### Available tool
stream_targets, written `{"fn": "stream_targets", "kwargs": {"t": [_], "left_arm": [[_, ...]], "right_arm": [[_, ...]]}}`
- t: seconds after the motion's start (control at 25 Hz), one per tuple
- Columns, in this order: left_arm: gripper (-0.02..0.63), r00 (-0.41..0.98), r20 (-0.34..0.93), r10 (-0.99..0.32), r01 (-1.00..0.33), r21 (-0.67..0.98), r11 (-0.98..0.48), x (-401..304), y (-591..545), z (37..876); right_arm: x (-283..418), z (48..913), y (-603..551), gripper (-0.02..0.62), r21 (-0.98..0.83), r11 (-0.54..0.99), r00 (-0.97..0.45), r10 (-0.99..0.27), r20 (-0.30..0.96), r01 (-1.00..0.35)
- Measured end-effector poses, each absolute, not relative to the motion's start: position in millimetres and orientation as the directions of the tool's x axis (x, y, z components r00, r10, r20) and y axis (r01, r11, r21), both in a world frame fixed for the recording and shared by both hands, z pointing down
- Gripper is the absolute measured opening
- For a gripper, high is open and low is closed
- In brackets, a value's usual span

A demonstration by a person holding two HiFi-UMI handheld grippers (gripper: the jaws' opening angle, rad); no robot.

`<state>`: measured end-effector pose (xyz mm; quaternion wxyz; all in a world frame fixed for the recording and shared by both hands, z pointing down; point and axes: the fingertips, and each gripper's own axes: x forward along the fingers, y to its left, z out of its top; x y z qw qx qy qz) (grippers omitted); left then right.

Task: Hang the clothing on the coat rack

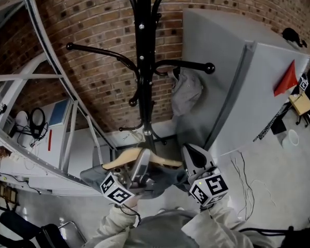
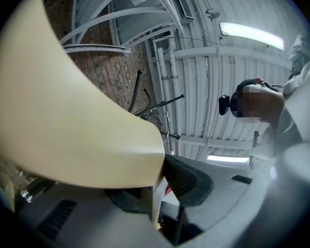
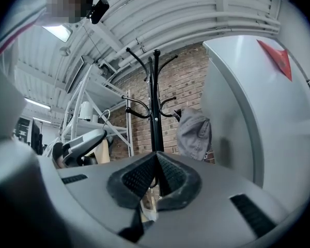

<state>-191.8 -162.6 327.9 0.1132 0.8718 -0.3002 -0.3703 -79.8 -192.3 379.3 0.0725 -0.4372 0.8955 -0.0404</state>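
A black coat rack stands against the brick wall, with a grey garment hanging from its right arm. Below it, my left gripper is shut on a pale wooden hanger that carries dark grey clothing. In the left gripper view the hanger fills the left side, clamped between the jaws of the left gripper. My right gripper sits just right of the hanger's end. In its own view the right gripper has its tips together, pointing at the rack and the hung garment. Nothing shows between its pads.
A tall grey cabinet with a red triangle stands right of the rack. White metal shelving curves along the left, also in the right gripper view. Cables and a small box lie on the floor at the right.
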Motion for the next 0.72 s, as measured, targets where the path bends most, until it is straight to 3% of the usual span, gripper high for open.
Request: {"fn": "stream_targets", "kwargs": {"t": [0.72], "left_arm": [[0.091,0.521,-0.617,-0.591,-0.461,0.379,-0.802,-185,-203,294]], "right_arm": [[-58,354,-228,0.025,-0.106,0.621,-0.602,-0.782,-0.163,-0.777]]}}
